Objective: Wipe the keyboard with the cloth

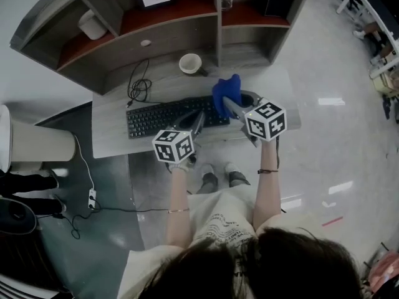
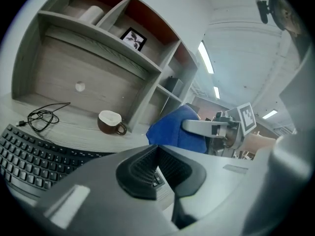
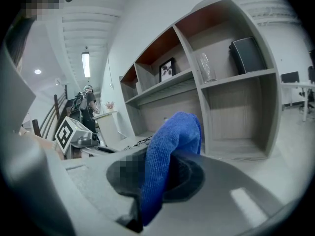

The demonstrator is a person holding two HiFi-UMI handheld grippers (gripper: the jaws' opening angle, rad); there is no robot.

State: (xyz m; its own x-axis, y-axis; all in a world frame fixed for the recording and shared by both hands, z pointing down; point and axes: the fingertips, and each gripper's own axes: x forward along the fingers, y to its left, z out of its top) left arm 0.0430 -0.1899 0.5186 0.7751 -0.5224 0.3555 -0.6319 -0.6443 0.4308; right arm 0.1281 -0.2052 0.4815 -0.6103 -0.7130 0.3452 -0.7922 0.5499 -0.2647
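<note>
A black keyboard [image 1: 163, 118] lies on the grey desk [image 1: 112, 139]; the left gripper view shows its keys [image 2: 29, 154] at the lower left. My right gripper [image 1: 228, 103] is shut on a blue cloth [image 1: 225, 91] and holds it just above the keyboard's right end. In the right gripper view the cloth [image 3: 172, 136] stands up between the jaws of that gripper [image 3: 162, 168]. My left gripper [image 1: 199, 119] hovers over the right part of the keyboard, its jaws [image 2: 157, 154] together with nothing in them. From the left gripper view the cloth [image 2: 170, 129] hangs to the right.
A brown and white cup [image 1: 191, 63] stands behind the keyboard, next to a coiled black cable [image 1: 138, 87]. A shelf unit [image 1: 168, 17] rises at the desk's back. A white bin [image 1: 37, 143] stands on the floor to the left.
</note>
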